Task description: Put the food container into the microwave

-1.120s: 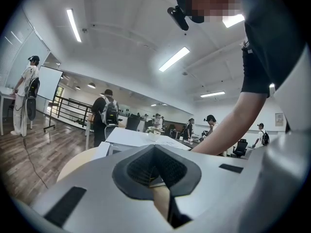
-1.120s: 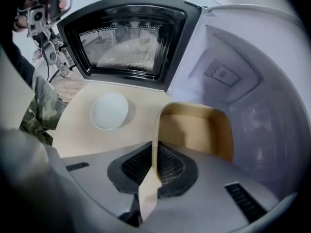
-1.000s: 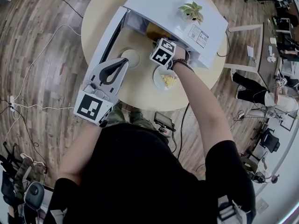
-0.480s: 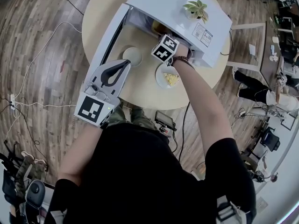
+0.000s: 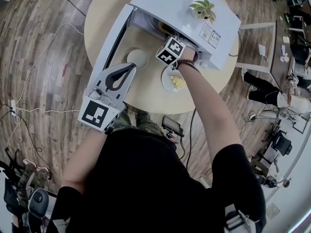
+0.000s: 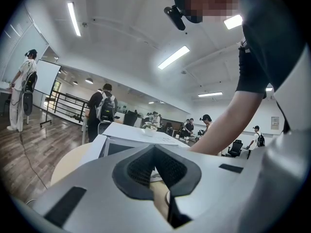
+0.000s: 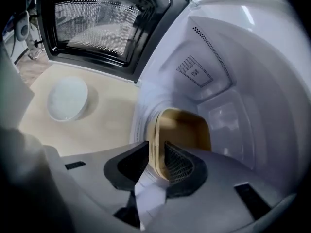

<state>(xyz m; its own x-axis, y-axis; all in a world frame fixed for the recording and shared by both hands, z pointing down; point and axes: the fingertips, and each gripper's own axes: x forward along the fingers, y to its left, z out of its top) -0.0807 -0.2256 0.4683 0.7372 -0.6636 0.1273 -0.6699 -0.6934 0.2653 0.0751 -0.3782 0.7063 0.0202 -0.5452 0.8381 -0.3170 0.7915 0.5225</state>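
The white microwave (image 5: 170,4) stands on the round table with its door (image 5: 114,35) swung open to the left. The tan food container (image 7: 184,130) is inside the white cavity, and only a sliver of the container (image 5: 164,28) shows from the head view. My right gripper (image 7: 156,161) is shut on the container's near wall, one pad on each side of the rim. My left gripper (image 5: 127,68) hovers over the table's front left beside the door, shut with nothing between its pads.
A round white lid (image 5: 137,58) lies on the table in front of the cavity. A white plate with yellow food (image 5: 172,81) sits under my right forearm. A small potted plant (image 5: 203,9) stands on top of the microwave. Cables trail over the wooden floor.
Hardly anything differs. The right gripper stays at the microwave's mouth, still shut on the container. The left gripper holds its place.
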